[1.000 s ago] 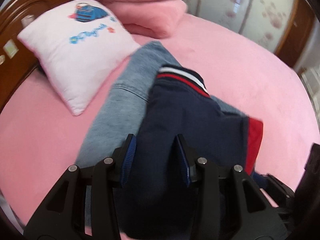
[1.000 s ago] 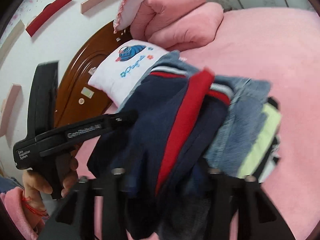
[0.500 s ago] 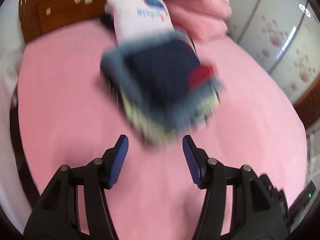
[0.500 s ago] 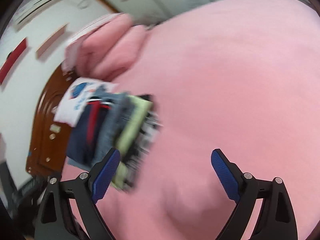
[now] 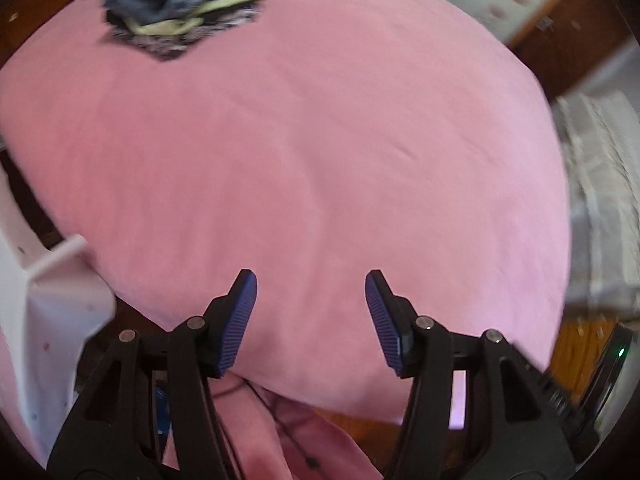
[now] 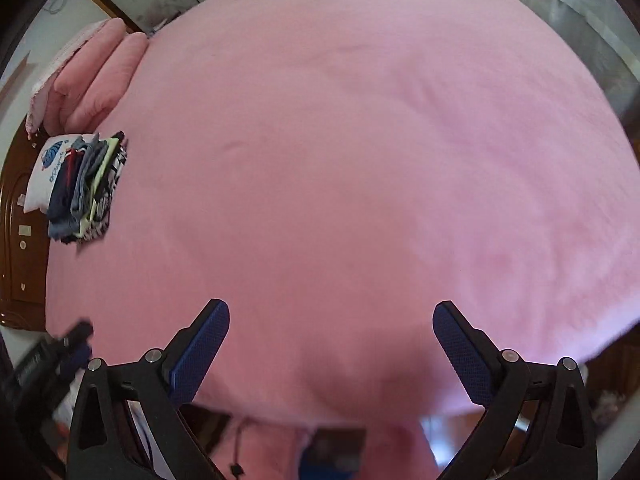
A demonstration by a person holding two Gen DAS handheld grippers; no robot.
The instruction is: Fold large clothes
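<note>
Pink bedspread (image 6: 360, 160), wooden headboard (image 6: 16, 240). Folded clothes stack (image 6: 86, 188) far from left gripper (image 5: 311, 316), right gripper (image 6: 330, 354); both agape, empty, right just widened.

Pink bed (image 6: 360, 160) carries folded clothes stack (image 6: 86, 196) beside pillow (image 6: 44, 172)

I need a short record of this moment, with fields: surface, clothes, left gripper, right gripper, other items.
surface: pink bed cover, no garment spread on it
clothes: folded stack of dark blue, denim, yellow-green and patterned garments, far corner
left gripper: open, nothing between jaws
right gripper: open wide, nothing between jaws
other items: white printed pillow behind stack; folded pink blanket
</note>
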